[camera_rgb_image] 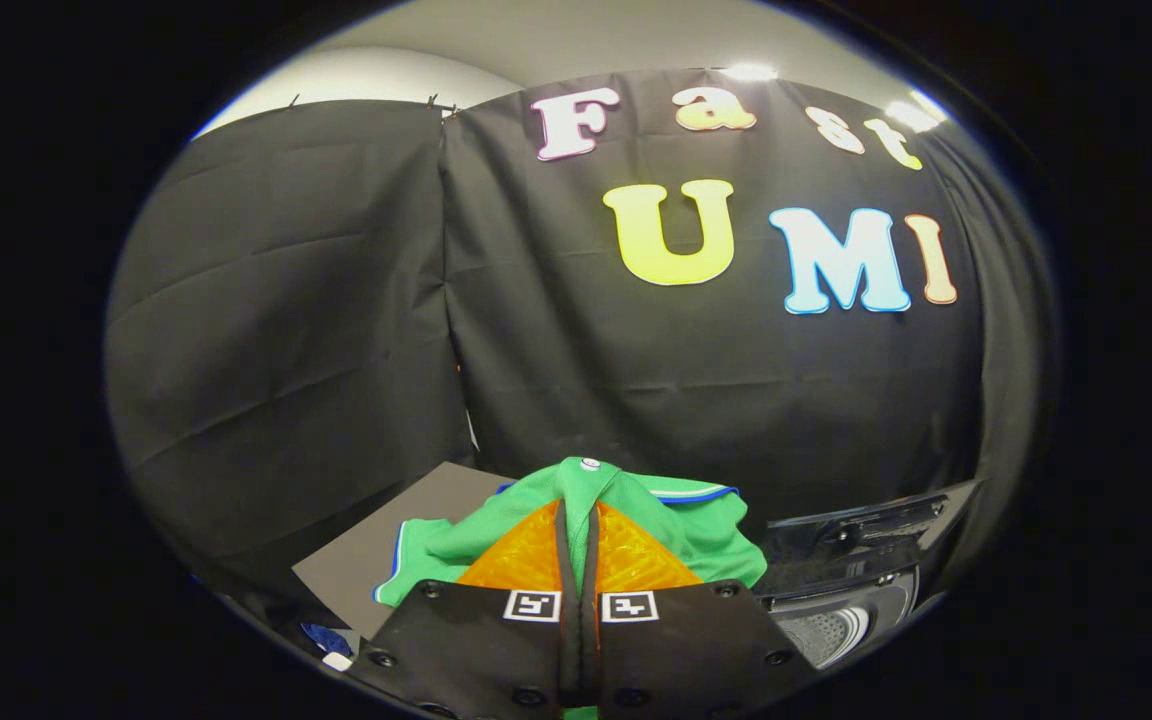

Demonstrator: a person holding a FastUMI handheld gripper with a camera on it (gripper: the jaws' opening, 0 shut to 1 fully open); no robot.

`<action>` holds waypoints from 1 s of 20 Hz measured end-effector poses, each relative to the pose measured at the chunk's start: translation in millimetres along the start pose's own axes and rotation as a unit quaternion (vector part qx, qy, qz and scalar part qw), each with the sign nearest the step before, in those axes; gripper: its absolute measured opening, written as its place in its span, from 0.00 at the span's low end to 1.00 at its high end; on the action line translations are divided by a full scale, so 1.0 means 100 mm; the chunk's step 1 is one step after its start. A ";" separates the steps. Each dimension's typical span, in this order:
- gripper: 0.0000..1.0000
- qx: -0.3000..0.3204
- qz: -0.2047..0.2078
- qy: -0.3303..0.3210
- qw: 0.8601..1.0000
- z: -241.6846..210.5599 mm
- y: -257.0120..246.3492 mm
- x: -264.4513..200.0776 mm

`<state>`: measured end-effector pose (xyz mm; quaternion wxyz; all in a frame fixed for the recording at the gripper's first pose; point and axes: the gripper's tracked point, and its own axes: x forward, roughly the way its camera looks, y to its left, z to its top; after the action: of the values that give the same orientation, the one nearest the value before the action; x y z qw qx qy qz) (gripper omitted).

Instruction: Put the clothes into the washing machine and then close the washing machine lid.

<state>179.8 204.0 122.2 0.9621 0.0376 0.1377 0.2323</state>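
Green garment (706,535): soft matt knit cloth, creased, blue-white trimmed edge, pinched between closed tongs (577,500). Finger faces show ribbed, faceted pad texture. Washing machine (851,585): glossy dark plastic top, reflective; perforated metal-looking drum below. Tabletop (386,545): flat matt grey, smooth. Booth wall: matt black cloth, wrinkled.

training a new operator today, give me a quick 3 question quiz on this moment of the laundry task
1. True or false: the fingers are closed on the green garment.
2. Which side of the fingers is the washing machine on: A left, B right?
3. What does the garment partly lie over, left of the fingers?

Key: 1 true. 2 B; its lid stands open. 3 the grey board.
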 end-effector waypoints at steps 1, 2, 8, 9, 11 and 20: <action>0.01 0.002 -0.001 0.000 1.000 0.00 -0.05 -0.03; 0.01 0.003 -0.004 -0.002 1.000 0.01 -0.11 -0.05; 0.01 0.012 -0.013 -0.003 1.000 0.05 -0.46 -0.23; 0.01 0.012 -0.016 -0.003 1.000 0.05 -0.53 -0.26; 0.01 0.014 -0.022 -0.002 1.000 0.03 -0.69 -0.32; 0.01 0.036 -0.041 -0.002 0.999 -0.04 -1.31 -0.56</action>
<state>187.7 62.0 115.0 0.9691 0.0672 0.1456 0.1877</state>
